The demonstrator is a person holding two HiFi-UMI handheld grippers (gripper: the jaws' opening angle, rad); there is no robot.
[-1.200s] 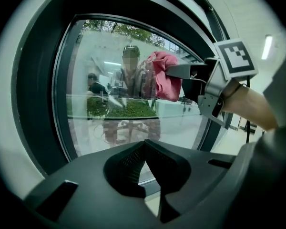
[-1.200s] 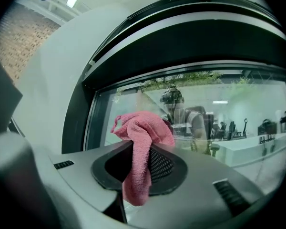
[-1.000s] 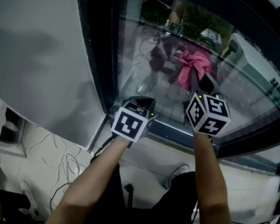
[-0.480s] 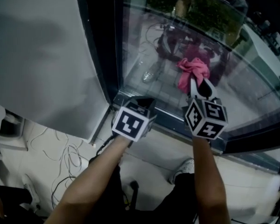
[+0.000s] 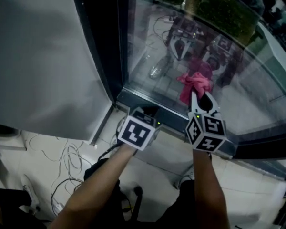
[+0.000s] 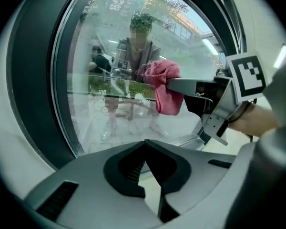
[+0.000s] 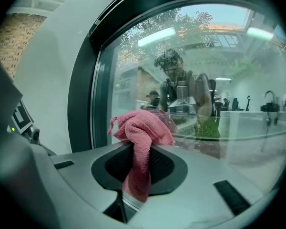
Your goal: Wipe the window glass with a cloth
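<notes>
Head view, right gripper (image 5: 197, 96) clamps cloth (image 5: 192, 82) at glass (image 5: 145, 42) — left gripper (image 5: 146, 111) closed by frame (image 5: 131, 99)

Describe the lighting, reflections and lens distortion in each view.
Head view: dim and dark-toned; the window glass carries reflections of the person, yet the pink cloth reads clearly. Left gripper view: brighter; the fisheye lens bows the window frame into an arc, and the corners are vignetted black. Right gripper view: same bowing; the person's reflection overlays the glass; the cloth is sharp up close.
</notes>
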